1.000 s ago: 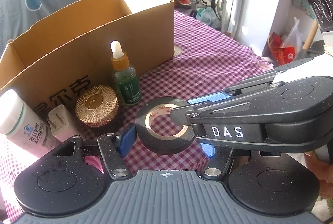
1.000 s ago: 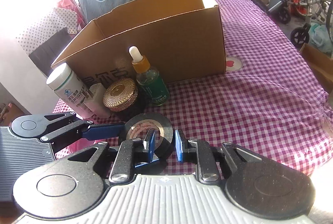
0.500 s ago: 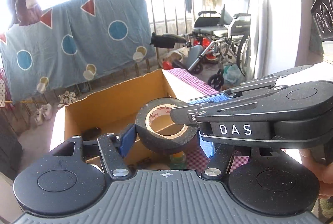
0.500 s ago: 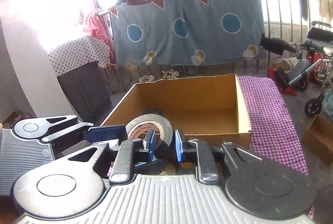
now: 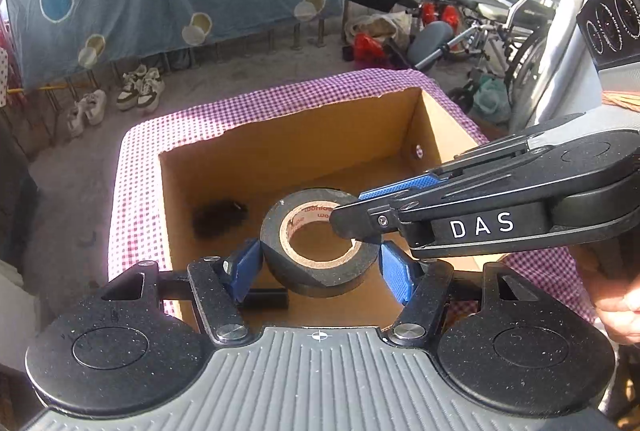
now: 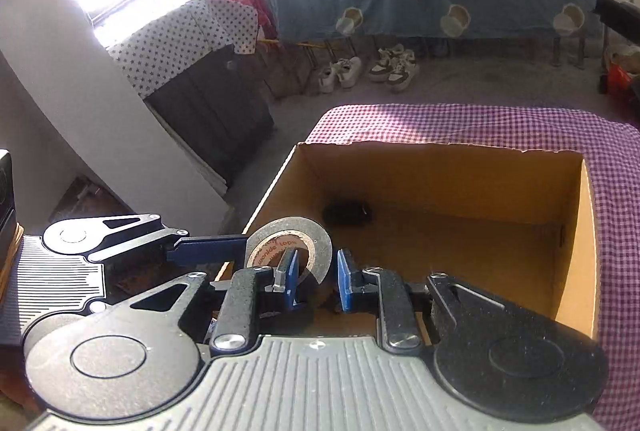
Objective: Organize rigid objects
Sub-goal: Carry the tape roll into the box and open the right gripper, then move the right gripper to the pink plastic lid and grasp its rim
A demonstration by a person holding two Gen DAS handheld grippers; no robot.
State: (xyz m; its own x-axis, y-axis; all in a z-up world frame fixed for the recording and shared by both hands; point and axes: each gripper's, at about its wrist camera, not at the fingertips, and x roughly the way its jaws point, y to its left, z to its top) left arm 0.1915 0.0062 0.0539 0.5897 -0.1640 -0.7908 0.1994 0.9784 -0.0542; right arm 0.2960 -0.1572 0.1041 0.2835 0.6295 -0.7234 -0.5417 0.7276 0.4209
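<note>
We see the right hand-held gripper [image 6: 316,281] pinching the tape roll [image 5: 320,241] wall over the cardboard box [image 5: 280,151], left hand-held gripper [image 5: 320,271] spread alongside, contact unclear.

Indistinct dark object [image 5: 218,217] in box [image 5: 280,151]

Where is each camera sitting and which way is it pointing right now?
Left wrist: on the left gripper, looking down into the cardboard box; its jaws flank the tape roll, the right gripper crossing in.
Right wrist: on the right gripper, facing the box; left gripper at left.
Shared: tape roll, box.
</note>
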